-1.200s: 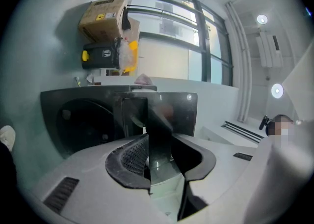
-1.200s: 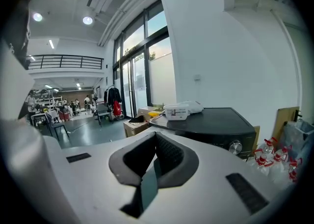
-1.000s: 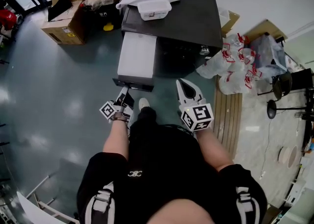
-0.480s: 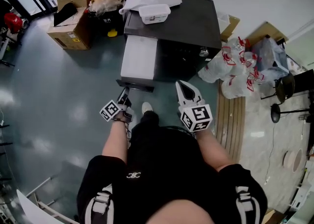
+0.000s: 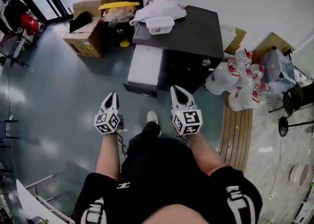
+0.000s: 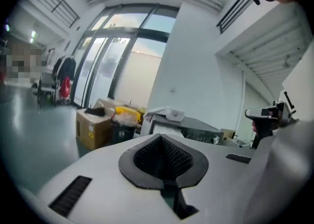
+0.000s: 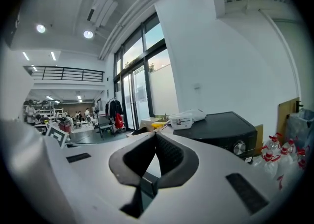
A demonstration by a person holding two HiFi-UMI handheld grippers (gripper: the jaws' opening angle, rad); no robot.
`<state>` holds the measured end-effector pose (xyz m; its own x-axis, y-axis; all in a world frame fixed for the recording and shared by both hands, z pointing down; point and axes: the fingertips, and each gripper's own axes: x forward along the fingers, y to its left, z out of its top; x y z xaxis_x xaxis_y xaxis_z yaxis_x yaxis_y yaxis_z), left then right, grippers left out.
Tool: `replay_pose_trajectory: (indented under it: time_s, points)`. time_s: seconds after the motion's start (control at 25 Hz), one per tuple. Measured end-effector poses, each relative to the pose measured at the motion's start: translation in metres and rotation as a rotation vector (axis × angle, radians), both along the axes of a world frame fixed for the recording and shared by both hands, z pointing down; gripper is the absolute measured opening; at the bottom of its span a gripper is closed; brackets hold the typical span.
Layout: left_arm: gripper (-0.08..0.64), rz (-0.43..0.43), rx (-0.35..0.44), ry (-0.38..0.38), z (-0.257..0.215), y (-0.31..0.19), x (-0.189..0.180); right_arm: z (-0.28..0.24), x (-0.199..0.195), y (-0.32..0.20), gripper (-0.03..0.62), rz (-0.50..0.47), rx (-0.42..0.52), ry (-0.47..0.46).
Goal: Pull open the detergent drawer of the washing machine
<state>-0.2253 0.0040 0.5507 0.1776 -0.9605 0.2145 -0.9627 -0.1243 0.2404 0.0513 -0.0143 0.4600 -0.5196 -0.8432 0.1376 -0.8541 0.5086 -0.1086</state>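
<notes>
The black washing machine point(image 5: 191, 36) stands ahead of me, and its white detergent drawer point(image 5: 145, 66) sticks out from the front at the left, pulled open. My left gripper point(image 5: 112, 96) hangs clear of the drawer, below and left of its dark front panel point(image 5: 140, 90). Its jaws are closing and meet with nothing between them point(image 6: 159, 137). My right gripper point(image 5: 176, 90) is held in front of the machine, to the right of the drawer, shut and empty point(image 7: 156, 134). The machine top point(image 7: 228, 127) shows beyond it.
A white tub point(image 5: 160, 24) and a white bag point(image 5: 159, 8) lie on the machine. Cardboard boxes point(image 5: 91, 41) and a yellow-lidded bin point(image 5: 117, 14) stand to its left. Bags of bottles point(image 5: 235, 75) and wooden slats point(image 5: 235, 129) are at the right. My shoe point(image 5: 152, 117) is below the drawer.
My left gripper has come off the drawer's front edge, risen and rolled upright, and its jaws have shut. The right gripper has barely shifted.
</notes>
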Motion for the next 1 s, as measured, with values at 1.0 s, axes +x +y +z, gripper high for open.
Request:
replay_pose_trajectory:
  time_s: [1.0]
  points:
    - [0.0,0.164,0.179,-0.205,-0.141,0.076,0.012,-0.07,-0.078,0.059,0.002,0.062,0.186,-0.004]
